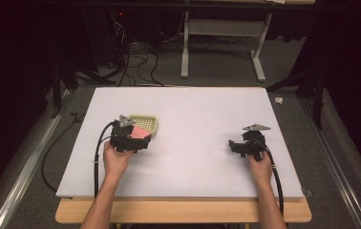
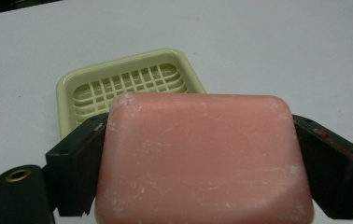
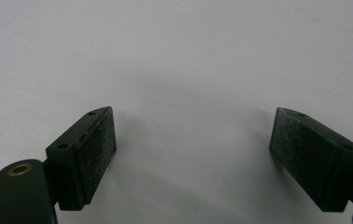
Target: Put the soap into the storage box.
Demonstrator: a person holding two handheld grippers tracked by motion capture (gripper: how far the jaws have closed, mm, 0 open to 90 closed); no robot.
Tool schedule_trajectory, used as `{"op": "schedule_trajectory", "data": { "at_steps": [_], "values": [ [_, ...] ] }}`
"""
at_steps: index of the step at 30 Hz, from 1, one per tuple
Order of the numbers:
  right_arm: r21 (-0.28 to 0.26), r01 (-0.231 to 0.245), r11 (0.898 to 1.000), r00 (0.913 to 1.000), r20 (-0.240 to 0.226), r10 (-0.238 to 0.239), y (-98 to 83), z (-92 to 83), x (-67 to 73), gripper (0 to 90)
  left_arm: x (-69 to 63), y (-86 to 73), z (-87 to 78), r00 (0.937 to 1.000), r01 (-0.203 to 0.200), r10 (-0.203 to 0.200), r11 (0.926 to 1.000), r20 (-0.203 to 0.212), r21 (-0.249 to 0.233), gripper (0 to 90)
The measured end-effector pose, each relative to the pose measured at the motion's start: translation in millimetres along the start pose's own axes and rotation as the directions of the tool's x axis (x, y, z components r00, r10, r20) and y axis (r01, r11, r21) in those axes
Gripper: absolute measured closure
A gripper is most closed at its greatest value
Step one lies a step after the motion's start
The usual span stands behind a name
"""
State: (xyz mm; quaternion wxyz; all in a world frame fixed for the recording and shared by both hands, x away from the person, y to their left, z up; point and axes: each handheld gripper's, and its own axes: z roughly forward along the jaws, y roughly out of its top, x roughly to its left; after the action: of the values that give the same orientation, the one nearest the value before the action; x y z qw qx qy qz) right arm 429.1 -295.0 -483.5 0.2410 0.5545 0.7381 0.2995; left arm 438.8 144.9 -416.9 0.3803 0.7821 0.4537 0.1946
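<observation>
My left gripper (image 2: 202, 154) clamps the pink soap (image 2: 202, 158); soap dish (image 2: 128, 84) just ahead, so lower it in. Right gripper (image 3: 193, 154) idles wide.

A white-topped table (image 1: 188, 167) carries a pale yellow slotted soap dish (image 1: 148, 122) left of centre.

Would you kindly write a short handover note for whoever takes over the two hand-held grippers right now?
Left hand-held gripper: shut on the pink soap bar, carried above the table just short of the soap dish.
Right hand-held gripper: open, nothing between its jaws, over bare white table at the right.
Yellow-green soap dish: on the table right ahead of the soap, nothing in it.
Done: soap picked up and brought near the dish.
Left: probably lower the soap into the dish and let go.
</observation>
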Motion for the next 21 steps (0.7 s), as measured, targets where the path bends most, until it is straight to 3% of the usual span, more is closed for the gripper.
{"op": "schedule_trajectory", "data": {
  "at_steps": [15, 21],
  "values": [
    [0.0, 0.0, 1.0, 1.0, 0.0, 0.0, 0.0, 0.0, 0.0, 15.4, 11.3, 12.3, 6.8, 0.9987, 0.028, -0.028, 0.9994, -0.043, 0.02, 13.7],
    [0.0, 0.0, 1.0, 1.0, 0.0, 0.0, 0.0, 0.0, 0.0, 15.4, 17.9, 12.2, 12.4, 0.997, 0.059, -0.057, 0.9978, -0.052, 0.029, 13.7]
  ]
}}
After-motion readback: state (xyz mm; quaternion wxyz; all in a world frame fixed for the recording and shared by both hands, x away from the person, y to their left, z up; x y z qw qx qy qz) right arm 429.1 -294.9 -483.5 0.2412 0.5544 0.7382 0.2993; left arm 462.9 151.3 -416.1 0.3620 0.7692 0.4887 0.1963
